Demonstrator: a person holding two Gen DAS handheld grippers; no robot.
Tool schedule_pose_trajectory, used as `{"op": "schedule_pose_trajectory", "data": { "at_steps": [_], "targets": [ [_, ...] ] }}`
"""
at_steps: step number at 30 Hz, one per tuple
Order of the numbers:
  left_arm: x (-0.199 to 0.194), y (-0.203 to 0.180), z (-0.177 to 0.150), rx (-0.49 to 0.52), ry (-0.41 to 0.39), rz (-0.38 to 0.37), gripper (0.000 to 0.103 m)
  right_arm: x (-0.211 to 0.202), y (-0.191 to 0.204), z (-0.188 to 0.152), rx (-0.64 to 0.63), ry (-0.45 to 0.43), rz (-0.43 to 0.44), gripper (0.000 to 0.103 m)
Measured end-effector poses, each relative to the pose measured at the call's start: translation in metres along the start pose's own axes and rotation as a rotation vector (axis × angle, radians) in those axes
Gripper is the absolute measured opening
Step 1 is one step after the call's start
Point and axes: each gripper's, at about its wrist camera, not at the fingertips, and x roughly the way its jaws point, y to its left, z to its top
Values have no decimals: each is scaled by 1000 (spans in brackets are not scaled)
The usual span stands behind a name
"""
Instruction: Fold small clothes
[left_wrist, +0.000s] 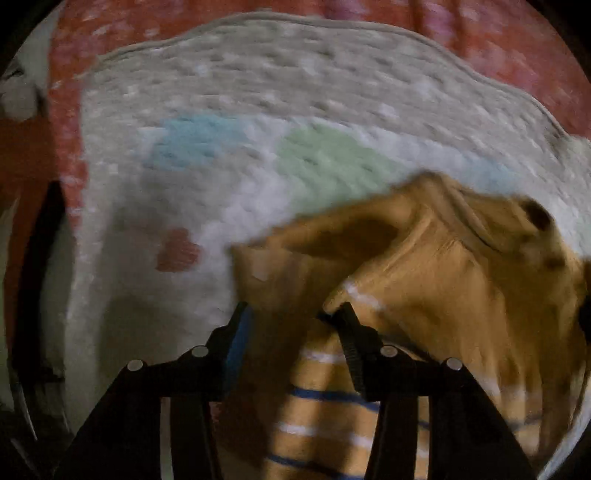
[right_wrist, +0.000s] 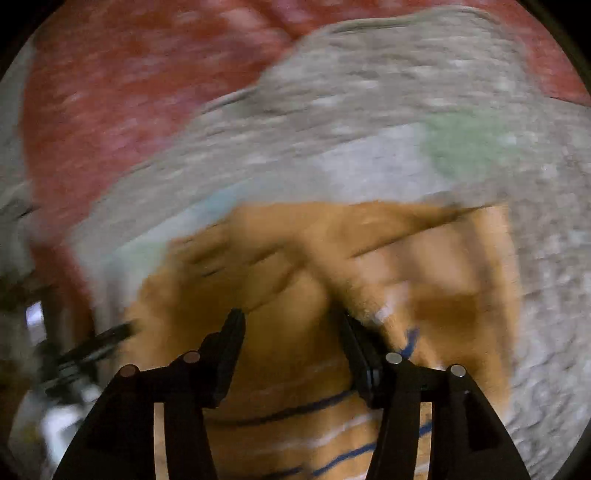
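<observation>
A small mustard-orange garment (left_wrist: 443, 280) with white and blue stripes lies crumpled on a pale fluffy mat (left_wrist: 147, 295). In the left wrist view my left gripper (left_wrist: 293, 308) points down at the garment's left edge. Its jaws stand apart over the cloth, and the right fingertip (left_wrist: 345, 314) sits at a raised fold. The right wrist view is blurred. There my right gripper (right_wrist: 291, 315) hovers open over the middle of the same garment (right_wrist: 280, 295), with cloth below the gap and no pad pressing on it.
The mat (right_wrist: 369, 158) has blue, green and red pastel patches and lies on a red patterned cover (left_wrist: 517, 48). A dark upright edge (left_wrist: 40, 266) stands at the far left. A blurred dark object (right_wrist: 88, 350) shows at the left of the right wrist view.
</observation>
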Motion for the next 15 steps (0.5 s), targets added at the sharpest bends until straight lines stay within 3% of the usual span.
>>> {"op": "schedule_pose_trajectory", "data": {
  "at_steps": [3, 7, 12, 15],
  "targets": [
    [-9, 31, 1, -105, -3, -144, 47, -14, -25, 2, 97, -54, 33, 57],
    [-27, 68, -16, -134, -24, -201, 47, -52, -45, -14, 122, -101, 61, 58],
    [-34, 109, -67, -209, 44, -403, 56, -92, -77, -62, 125, -97, 78, 62],
    [-33, 102, -98, -212, 88, -492, 61, -103, -98, -93, 151, -90, 82, 64]
  ]
}}
